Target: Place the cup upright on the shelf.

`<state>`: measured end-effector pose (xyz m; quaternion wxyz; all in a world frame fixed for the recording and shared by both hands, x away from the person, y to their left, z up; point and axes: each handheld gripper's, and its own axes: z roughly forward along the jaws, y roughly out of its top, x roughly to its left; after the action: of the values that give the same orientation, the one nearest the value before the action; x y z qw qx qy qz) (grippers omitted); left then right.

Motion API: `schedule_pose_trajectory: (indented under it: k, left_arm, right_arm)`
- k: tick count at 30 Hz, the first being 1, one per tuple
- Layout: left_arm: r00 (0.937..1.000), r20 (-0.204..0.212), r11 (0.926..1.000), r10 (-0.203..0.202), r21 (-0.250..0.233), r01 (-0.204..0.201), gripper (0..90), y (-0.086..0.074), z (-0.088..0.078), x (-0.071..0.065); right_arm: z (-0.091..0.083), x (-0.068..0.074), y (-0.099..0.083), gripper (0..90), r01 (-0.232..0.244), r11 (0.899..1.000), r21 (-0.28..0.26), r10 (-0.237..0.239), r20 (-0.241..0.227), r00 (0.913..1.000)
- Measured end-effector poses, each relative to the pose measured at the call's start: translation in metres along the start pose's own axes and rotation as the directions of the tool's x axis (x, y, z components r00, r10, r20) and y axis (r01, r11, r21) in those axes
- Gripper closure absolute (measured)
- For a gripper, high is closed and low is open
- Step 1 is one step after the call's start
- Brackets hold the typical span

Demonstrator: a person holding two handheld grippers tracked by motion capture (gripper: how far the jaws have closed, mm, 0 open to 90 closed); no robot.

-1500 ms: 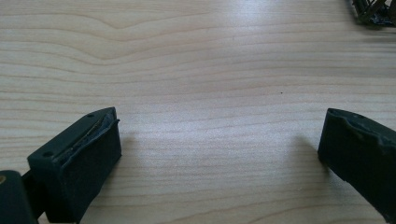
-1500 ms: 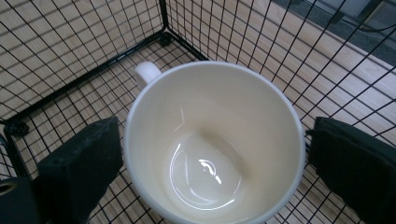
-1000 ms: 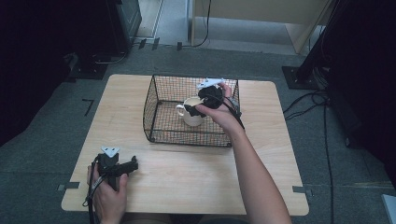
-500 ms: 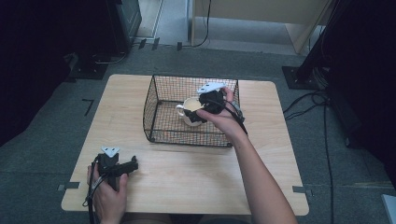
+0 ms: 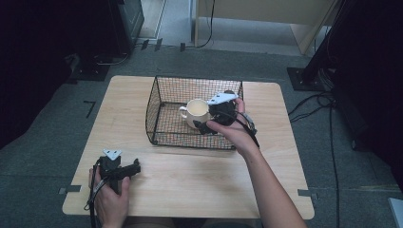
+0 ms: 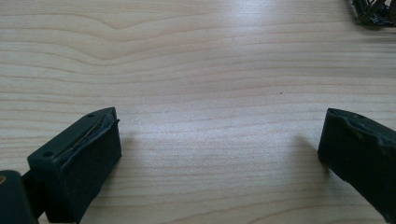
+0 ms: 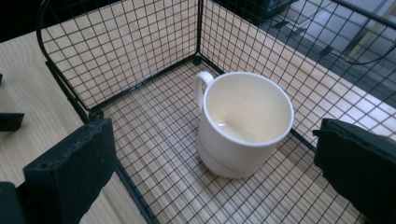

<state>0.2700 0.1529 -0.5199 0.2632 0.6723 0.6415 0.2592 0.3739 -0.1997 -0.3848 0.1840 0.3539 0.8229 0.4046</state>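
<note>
A cream mug (image 7: 243, 123) stands upright on the floor of the black wire basket (image 5: 164, 88) at mid-table, our right gripper (image 5: 216, 118) poised beside it with jaws spread and empty, our left gripper (image 5: 119, 169) resting released on the bare wooden table (image 6: 196, 60), so we judge the placing done.

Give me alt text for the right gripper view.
An empty cream mug stands upright on the floor of a black wire basket, handle pointing away, between the right gripper's open black jaws. Pale wooden table shows at left.
</note>
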Motion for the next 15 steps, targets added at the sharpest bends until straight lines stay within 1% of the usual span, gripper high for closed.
schedule_pose_trajectory:
  k: [12,15]
  left_arm:
    - [1.0000,0.001,1.0000,-0.001,-0.001,0.001,0.0,0.000,0.000,0.000]
    - [1.0000,0.001,1.0000,-0.001,-0.001,0.001,0.0,0.000,0.000,0.000]
  right_arm:
    - [-0.022,0.008,-0.017,0.0,-0.009,1.000,-0.005,0.009,0.005,1.0000]
    - [-0.029,0.010,-0.022,0.0,-0.024,1.000,-0.015,0.023,-0.010,0.9997]
